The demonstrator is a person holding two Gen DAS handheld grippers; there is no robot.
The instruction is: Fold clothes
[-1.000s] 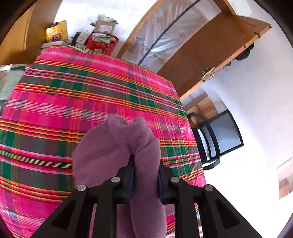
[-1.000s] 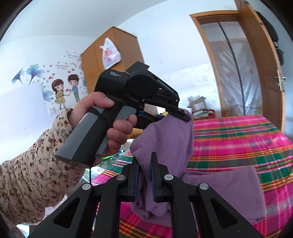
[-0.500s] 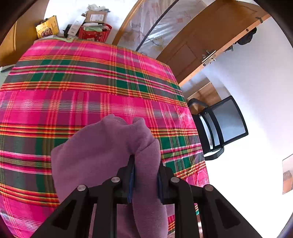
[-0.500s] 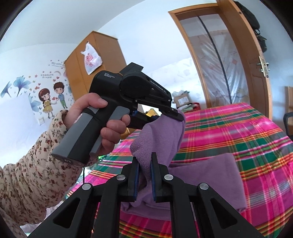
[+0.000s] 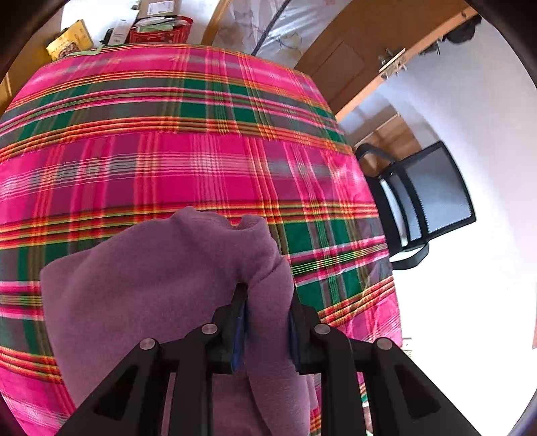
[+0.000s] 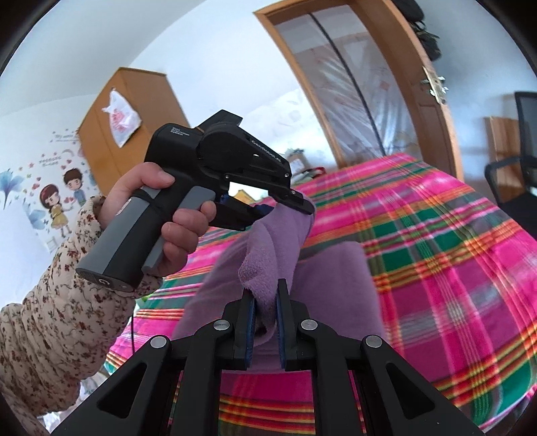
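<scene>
A purple fleece garment [image 5: 151,288] hangs between both grippers above the pink plaid tablecloth [image 5: 188,161]. My left gripper [image 5: 266,295] is shut on a thick bunch of its edge. In the right wrist view the same garment [image 6: 335,278] droops onto the cloth, and my right gripper [image 6: 266,288] is shut on another fold of it. The left gripper [image 6: 285,208] shows there too, held by a hand [image 6: 167,214] in a floral sleeve, pinching the fabric's top corner.
A black office chair [image 5: 426,201] stands off the table's right edge. Boxes and a red basket [image 5: 161,26] sit beyond the far edge. A wooden door [image 6: 426,90] and a wardrobe [image 6: 134,114] stand behind the plaid cloth [image 6: 453,234].
Both grippers have come down and forward over the table with the garment. More of the purple fabric now lies spread on the plaid cloth.
</scene>
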